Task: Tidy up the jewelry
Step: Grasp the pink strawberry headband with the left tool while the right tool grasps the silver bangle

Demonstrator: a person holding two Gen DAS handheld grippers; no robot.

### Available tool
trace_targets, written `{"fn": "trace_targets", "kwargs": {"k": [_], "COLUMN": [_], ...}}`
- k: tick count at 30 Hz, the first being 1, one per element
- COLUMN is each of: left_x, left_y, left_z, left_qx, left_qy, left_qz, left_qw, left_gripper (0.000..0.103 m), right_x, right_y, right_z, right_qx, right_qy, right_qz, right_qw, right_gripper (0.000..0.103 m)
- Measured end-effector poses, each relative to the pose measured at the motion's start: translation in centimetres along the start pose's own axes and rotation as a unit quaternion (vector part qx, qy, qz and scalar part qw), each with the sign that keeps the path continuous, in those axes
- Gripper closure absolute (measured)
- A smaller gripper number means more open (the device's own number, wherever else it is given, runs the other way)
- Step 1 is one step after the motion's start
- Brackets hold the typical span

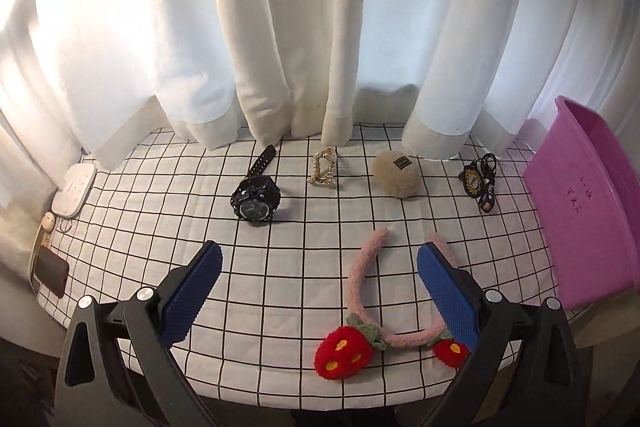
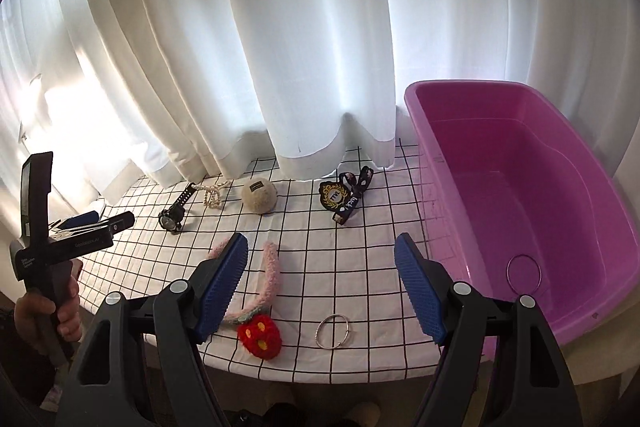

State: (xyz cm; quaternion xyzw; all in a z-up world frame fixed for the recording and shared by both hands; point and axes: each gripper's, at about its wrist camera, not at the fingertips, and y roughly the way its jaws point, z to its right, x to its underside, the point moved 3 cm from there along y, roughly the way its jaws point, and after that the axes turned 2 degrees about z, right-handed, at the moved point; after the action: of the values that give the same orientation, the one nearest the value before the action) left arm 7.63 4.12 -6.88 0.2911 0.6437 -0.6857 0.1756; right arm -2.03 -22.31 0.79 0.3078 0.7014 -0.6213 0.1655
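Observation:
A pink fuzzy headband with red strawberries lies near the front of the checked table. Behind it lie a black watch, a pearl hair clip, a beige pompom and a black badge on a lanyard. A silver bangle lies at the front edge; another bangle lies inside the pink tub. My left gripper is open above the headband. My right gripper is open and empty above the first bangle.
White curtains hang behind the table. The pink tub stands at the table's right end. A white device and a brown case lie at the left edge. The table's front edge is close below the grippers.

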Motion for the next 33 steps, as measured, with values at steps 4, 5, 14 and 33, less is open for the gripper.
{"fn": "trace_targets", "kwargs": {"k": [4, 5, 14, 33], "left_x": [3.0, 3.6, 6.4, 6.7], "left_y": [2.0, 2.6, 6.7, 11.5], "left_z": [-0.8, -0.8, 0.7, 3.4], "left_qx": [-0.008, -0.007, -0.006, -0.005], "left_qy": [-0.027, -0.032, -0.019, 0.007], "left_qz": [-0.024, -0.031, -0.06, -0.066], "left_qw": [0.9993, 0.999, 0.998, 0.9978], "left_gripper": [0.007, 0.007, 0.007, 0.007], "right_x": [2.2, 2.7, 7.3, 12.4], "right_y": [2.6, 3.2, 8.5, 15.9], "right_z": [-1.1, -1.2, -0.1, 2.4], "right_qx": [-0.002, -0.001, 0.029, 0.064], "right_qy": [-0.002, -0.002, 0.014, 0.042], "right_qz": [-0.028, -0.035, -0.091, -0.15], "right_qw": [1.0, 0.999, 0.995, 0.986], "right_gripper": [0.031, 0.031, 0.031, 0.031]}}
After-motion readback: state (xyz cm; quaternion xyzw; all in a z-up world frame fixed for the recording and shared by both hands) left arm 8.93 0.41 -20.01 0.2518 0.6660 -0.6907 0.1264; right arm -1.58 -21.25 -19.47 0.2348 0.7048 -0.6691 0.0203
